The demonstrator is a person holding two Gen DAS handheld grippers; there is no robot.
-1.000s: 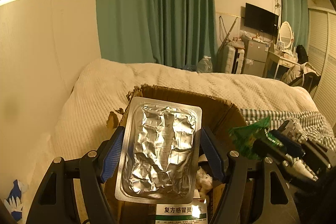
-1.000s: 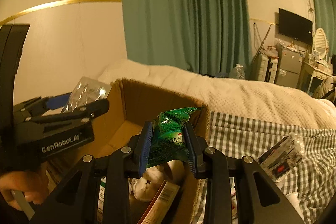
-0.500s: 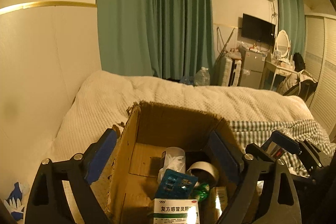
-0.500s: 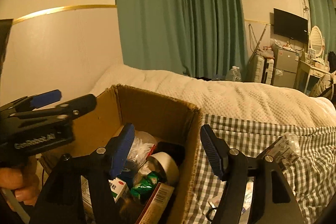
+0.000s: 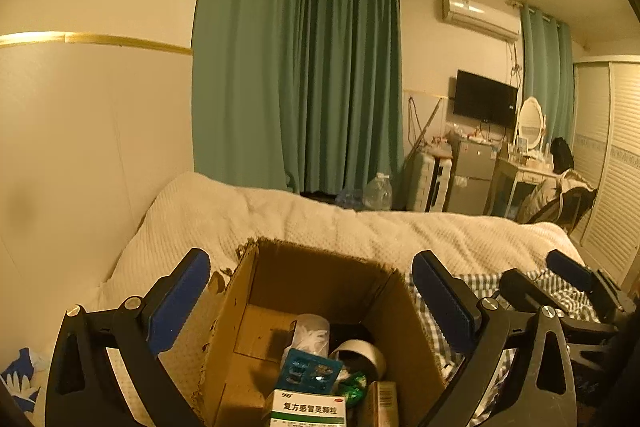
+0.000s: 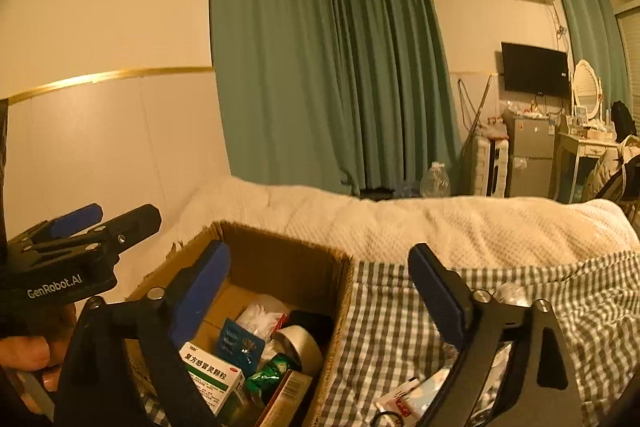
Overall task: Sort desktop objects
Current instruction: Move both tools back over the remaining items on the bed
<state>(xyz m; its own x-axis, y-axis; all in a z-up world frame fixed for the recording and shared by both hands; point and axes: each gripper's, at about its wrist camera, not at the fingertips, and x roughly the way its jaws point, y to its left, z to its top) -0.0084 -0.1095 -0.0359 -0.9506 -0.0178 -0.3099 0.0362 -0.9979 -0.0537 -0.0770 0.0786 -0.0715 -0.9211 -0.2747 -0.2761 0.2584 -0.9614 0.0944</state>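
An open cardboard box (image 5: 308,279) stands on the bed. In it lie a white-and-green medicine box (image 5: 308,411), a teal blister pack (image 5: 311,371), a tape roll (image 5: 366,353) and a green snack packet (image 5: 354,389). My left gripper (image 5: 308,267) hovers above the box, jaws opening wide with nothing between them. In the right wrist view, my right gripper (image 6: 320,255) hangs over the box's right rim (image 6: 344,291), jaws also opening and empty. The green packet (image 6: 268,377) rests beside the tape roll (image 6: 298,343) and the medicine box (image 6: 212,379).
A checked cloth (image 6: 400,327) to the right of the box carries loose packets (image 6: 400,399). A white blanket (image 5: 360,227) lies behind, and a wall is close on the left. A person's hand (image 6: 24,347) holds the left gripper (image 6: 124,215).
The left gripper let go of a silver foil pack and the right let go of the green packet. Both jaws spread wide, and both grippers lifted above the box.
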